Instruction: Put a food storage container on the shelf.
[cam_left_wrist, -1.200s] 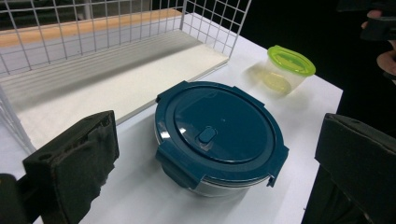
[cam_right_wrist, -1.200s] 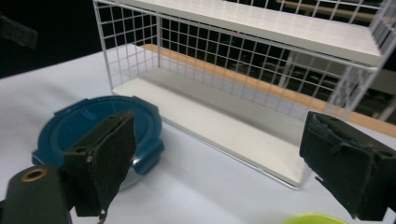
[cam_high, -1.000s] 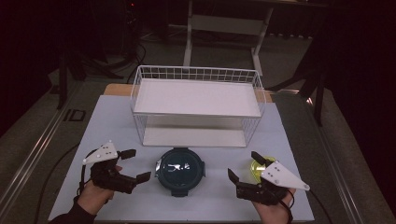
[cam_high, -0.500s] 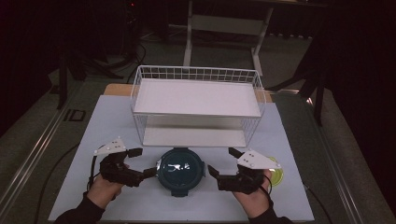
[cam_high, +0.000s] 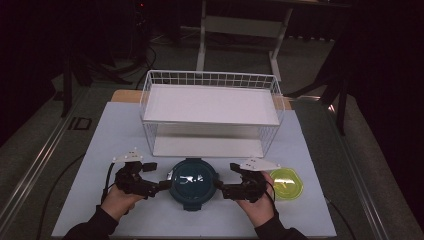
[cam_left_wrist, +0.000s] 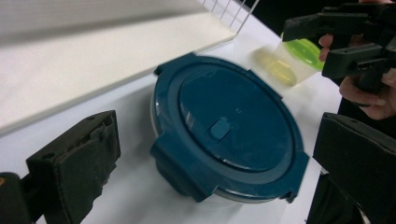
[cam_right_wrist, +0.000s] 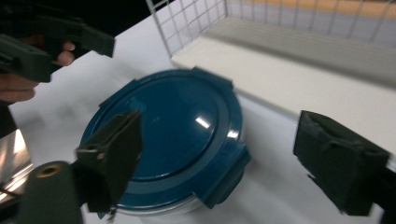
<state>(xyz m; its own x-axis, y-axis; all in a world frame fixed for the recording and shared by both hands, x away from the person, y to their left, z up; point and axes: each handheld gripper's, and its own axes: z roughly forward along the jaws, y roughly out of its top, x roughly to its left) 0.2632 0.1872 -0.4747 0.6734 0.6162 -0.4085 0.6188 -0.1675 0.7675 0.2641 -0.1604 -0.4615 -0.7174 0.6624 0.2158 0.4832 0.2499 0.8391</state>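
A round container with a dark teal clip-on lid sits on the white table near the front edge. My left gripper is just to its left, open, jaws pointing at its rim. In the left gripper view the teal container lies close ahead between the wide jaws, untouched. My right gripper is at its right side, open. Its jaws have just been closing a little, with nothing pressed between them. In the right gripper view the teal container shows one lid clip ahead of the gap.
A small container with a yellow-green lid stands right of the right hand. Behind the teal container stands a white wire rack with two shelves. The table's front edge is just below the hands.
Both grippers have moved inward and lower, closing in on the teal container from either side. The right one has left the spot over the yellow-green container.
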